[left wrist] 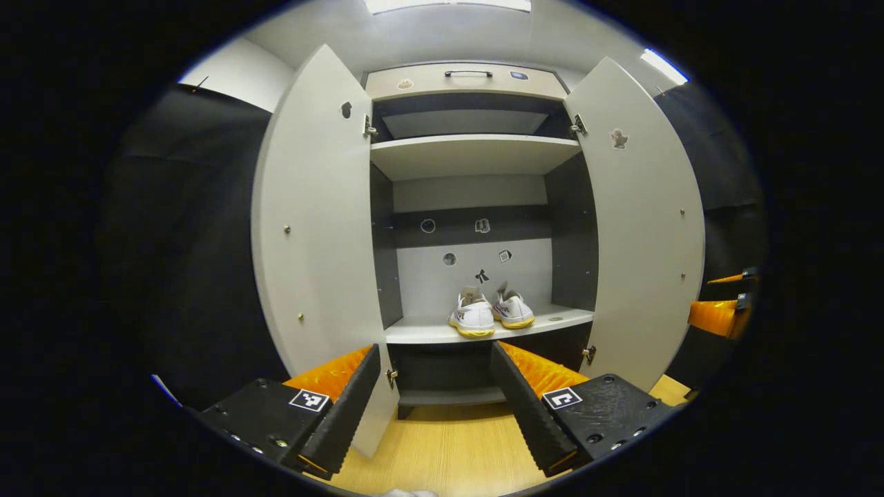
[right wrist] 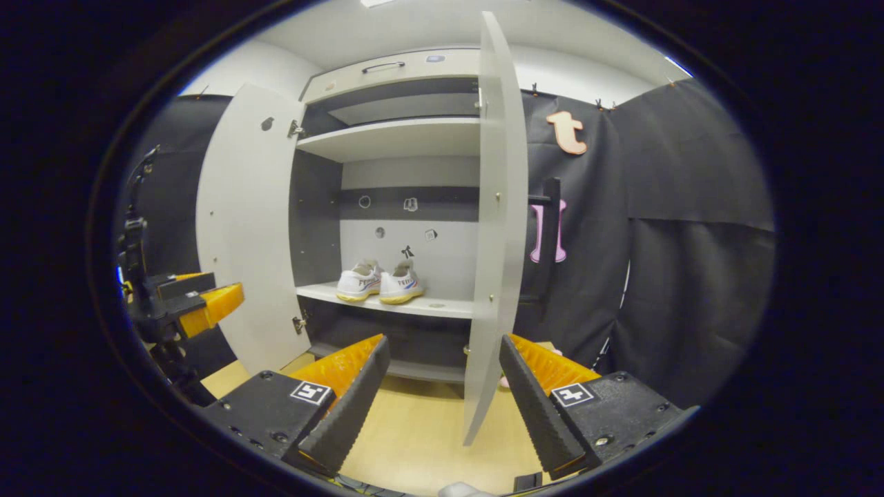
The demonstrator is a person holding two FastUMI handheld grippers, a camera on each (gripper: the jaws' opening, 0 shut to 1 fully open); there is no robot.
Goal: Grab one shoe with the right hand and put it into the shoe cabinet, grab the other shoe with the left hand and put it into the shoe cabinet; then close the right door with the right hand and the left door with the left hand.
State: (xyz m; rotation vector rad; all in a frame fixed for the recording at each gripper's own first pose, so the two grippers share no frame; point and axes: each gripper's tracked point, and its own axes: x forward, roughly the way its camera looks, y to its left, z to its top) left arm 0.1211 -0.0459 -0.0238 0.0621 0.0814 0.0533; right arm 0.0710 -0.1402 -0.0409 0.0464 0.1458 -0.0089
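Both tongs, left (left wrist: 435,400) and right (right wrist: 442,393), were held open and empty, shoes (left wrist: 490,314) shelved near the front edge, where the right door (right wrist: 494,228), if swung carelessly, risked being jammed.

Bright ceiling strip lights (left wrist: 449,4) wash the pale shoe cabinet (left wrist: 473,155) evenly, leaving its lower recess and the far dark walls in shadow. Fisheye distortion bows both doors at the edges; focus stays sharp, without motion blur.

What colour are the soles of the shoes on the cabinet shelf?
Yellow soles under white uppers on both shoes, clearest in the left gripper view.
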